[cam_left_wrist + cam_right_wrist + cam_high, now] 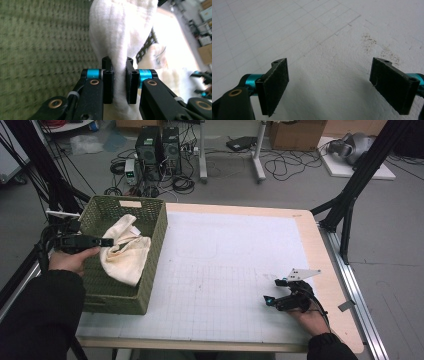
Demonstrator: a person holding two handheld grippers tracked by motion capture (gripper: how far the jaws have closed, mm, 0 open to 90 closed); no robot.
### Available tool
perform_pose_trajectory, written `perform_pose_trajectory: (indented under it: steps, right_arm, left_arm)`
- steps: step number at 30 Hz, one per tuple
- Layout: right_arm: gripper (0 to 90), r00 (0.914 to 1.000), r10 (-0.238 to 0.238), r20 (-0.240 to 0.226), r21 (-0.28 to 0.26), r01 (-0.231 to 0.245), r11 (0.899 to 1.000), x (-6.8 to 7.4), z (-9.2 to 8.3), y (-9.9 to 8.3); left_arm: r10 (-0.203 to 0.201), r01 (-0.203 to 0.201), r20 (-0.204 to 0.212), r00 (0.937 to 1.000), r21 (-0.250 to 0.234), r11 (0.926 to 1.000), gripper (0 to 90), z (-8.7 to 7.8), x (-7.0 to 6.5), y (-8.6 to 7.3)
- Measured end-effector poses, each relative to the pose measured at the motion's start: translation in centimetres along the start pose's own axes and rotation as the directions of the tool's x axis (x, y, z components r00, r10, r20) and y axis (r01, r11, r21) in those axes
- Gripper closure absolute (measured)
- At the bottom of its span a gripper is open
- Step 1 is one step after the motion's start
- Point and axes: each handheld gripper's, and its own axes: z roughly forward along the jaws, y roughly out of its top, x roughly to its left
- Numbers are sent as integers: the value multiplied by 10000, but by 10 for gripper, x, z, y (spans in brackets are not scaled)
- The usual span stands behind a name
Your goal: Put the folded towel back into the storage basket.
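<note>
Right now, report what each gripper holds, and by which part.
The left gripper pinches a bunched fold of the white cloth over the green basket. The right gripper is open, holding nothing.

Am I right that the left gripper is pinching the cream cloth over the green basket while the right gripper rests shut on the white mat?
Not quite: the right gripper is open, its fingers spread wide over the white mat, as the right gripper view shows. The left gripper does pinch the cream cloth over the green basket.
</note>
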Motion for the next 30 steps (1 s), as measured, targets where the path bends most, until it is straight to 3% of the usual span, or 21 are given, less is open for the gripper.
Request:
perform_pose_trajectory:
  steps: [5, 10, 12, 15, 18, 21, 26, 30]
  right_arm:
    - [150, 10000, -13, 10, 85, 13, 10000, 0, 1, 1]
    - [150, 10000, -40, 42, 182, 39, 9998, 1, 2, 2]
    - [150, 10000, -20, 13, 197, 20, 9998, 1, 3, 2]
    - [150, 10000, -63, 25, 182, 62, 9998, 1, 3, 2]
    - [150, 10000, -76, 19, 175, 76, 9998, 1, 3, 2]
    - [151, 10000, -60, 24, 180, 59, 9998, 1, 3, 2]
    - [151, 9999, -132, 59, 198, 131, 9997, 1, 3, 2]
    - [152, 9999, -132, 86, 210, 130, 9997, 1, 4, 2]
  left_arm:
    - [279, -267, -185, 9994, 646, 9976, 804, 5, 2, -1]
    - [402, -354, -722, 9966, 665, 9972, 798, 21, 1, -2]
    - [307, -268, -886, 9956, 449, 9986, 797, 28, 1, -2]
    - [123, -95, -1546, 9879, 184, 9998, 788, 37, 0, -2]
    - [-220, 196, -1860, 9823, -148, 9997, 788, 43, -1, -1]
    - [-301, 286, -2281, 9732, -97, 9995, 779, 49, 0, -2]
    - [-179, 185, -2846, 9585, -5, 9998, 762, 55, 0, -3]
    - [195, -46, -2936, 9557, 512, 9987, 764, 62, 1, -7]
